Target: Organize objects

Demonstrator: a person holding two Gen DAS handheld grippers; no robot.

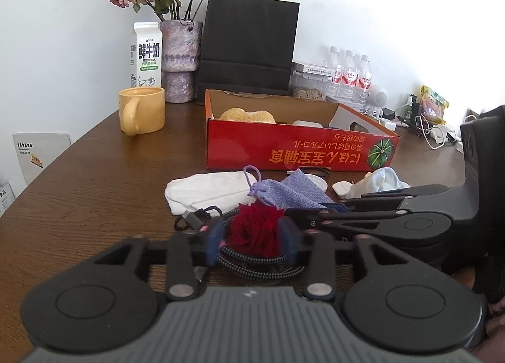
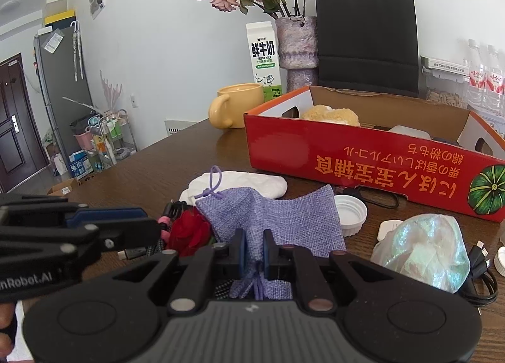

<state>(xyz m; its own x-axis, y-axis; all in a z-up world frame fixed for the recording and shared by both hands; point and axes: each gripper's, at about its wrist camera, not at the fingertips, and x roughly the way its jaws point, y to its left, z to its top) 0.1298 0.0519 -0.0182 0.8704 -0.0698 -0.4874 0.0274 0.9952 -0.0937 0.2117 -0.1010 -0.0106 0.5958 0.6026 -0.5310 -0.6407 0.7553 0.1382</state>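
Note:
My left gripper [image 1: 252, 236] is shut on a dark red rose [image 1: 254, 230], low over a braided cable [image 1: 252, 263] on the brown table [image 1: 94, 192]. My right gripper [image 2: 254, 251] is shut on a purple woven pouch [image 2: 277, 214], which also shows in the left wrist view [image 1: 290, 192]. The rose [image 2: 189, 232] lies just left of the pouch in the right wrist view. The red cardboard box [image 1: 300, 148] stands open behind them, with a yellow sponge-like thing [image 1: 247, 115] inside. The right gripper reaches in from the right in the left wrist view, beside the rose.
A white cloth [image 1: 205, 187], white lid [image 2: 350, 211], iridescent bag [image 2: 423, 252] and cables [image 2: 479, 271] lie around the pouch. A yellow mug [image 1: 142, 113], milk carton [image 1: 146, 53], vase of dried roses [image 1: 180, 60], black paper bag [image 1: 247, 44] and water bottles [image 1: 350, 74] stand behind.

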